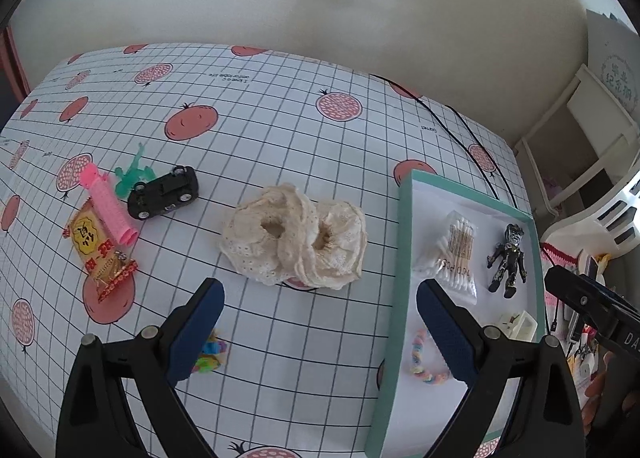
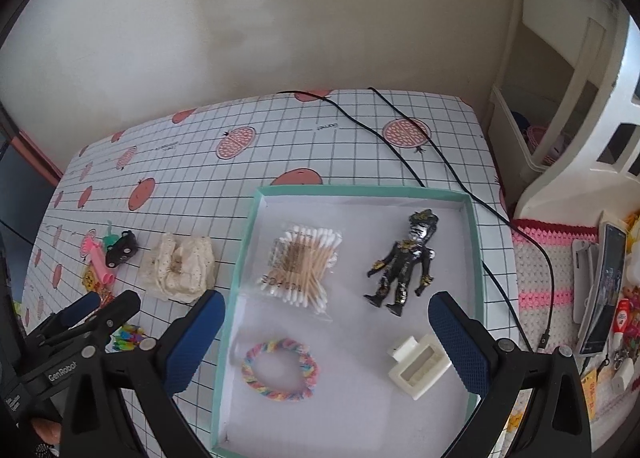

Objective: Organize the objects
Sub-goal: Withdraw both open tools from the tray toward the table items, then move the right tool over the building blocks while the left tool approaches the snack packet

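While four items fill box (image 2: 476,242), five outside — table (image 1: 280,118).

My white grid-patterned surface (image 1: 280,98) with pink fruit prints carries a teal-rimmed white box (image 2: 474,242), cream lace scrunchies (image 1: 294,234), a black toy car (image 1: 164,192)

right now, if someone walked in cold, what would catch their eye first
Probably the teal box on the right of the checked tablecloth, holding cotton swabs, a black figure, a rainbow bracelet and a white clip. Left of it lie cream lace scrunchies, then a black toy car.
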Demonstrator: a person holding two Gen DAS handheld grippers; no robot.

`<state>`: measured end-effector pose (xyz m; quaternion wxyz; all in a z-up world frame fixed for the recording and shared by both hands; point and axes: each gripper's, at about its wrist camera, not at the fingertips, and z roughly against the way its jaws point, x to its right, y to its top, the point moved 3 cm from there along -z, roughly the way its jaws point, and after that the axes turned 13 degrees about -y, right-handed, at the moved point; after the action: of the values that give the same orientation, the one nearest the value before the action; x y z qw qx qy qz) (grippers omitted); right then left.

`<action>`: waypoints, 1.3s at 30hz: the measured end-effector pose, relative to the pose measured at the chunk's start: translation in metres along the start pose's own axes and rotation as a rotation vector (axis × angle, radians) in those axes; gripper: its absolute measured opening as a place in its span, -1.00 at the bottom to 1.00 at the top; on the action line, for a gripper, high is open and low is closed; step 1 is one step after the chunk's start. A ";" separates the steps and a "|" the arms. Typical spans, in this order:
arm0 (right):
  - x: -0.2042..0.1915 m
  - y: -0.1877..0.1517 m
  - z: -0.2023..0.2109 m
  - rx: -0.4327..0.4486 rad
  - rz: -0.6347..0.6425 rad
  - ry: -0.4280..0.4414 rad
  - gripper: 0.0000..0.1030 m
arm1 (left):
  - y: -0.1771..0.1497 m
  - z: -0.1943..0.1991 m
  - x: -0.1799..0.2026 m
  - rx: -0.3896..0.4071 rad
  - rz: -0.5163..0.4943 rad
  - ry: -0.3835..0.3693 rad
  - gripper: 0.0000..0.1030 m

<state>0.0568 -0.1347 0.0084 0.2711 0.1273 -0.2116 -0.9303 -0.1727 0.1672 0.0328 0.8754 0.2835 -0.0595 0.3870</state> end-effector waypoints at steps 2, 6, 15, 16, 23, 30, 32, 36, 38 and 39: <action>-0.016 0.003 0.005 0.010 0.022 0.013 1.00 | 0.003 0.008 -0.012 0.011 0.008 0.015 0.88; -0.049 0.007 0.012 0.023 0.067 0.037 1.00 | 0.009 0.025 -0.041 0.031 0.039 0.044 0.88; -0.124 0.009 0.022 0.032 0.182 0.085 1.00 | 0.015 0.059 -0.112 0.052 0.125 0.096 0.88; -0.131 0.009 0.022 0.031 0.191 0.091 1.00 | 0.015 0.062 -0.119 0.052 0.134 0.099 0.88; -0.184 0.001 0.022 0.019 0.294 0.113 1.00 | 0.013 0.076 -0.162 0.048 0.191 0.120 0.88; -0.224 -0.013 0.016 -0.007 0.377 0.127 1.00 | 0.011 0.081 -0.194 0.035 0.233 0.124 0.88; -0.234 -0.018 0.012 -0.019 0.405 0.127 1.00 | 0.010 0.080 -0.201 0.029 0.248 0.125 0.88; -0.248 -0.028 0.003 -0.048 0.451 0.122 1.00 | 0.009 0.076 -0.210 0.020 0.274 0.121 0.88; -0.253 -0.033 -0.002 -0.066 0.472 0.123 1.00 | 0.009 0.072 -0.211 0.012 0.277 0.115 0.88; -0.255 -0.036 -0.005 -0.074 0.482 0.122 1.00 | 0.009 0.070 -0.210 0.006 0.274 0.114 0.88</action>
<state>0.2516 0.0334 0.0184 0.5019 0.1190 -0.1846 -0.8366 -0.3166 -0.0012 0.0272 0.8154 0.2530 -0.0467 0.5187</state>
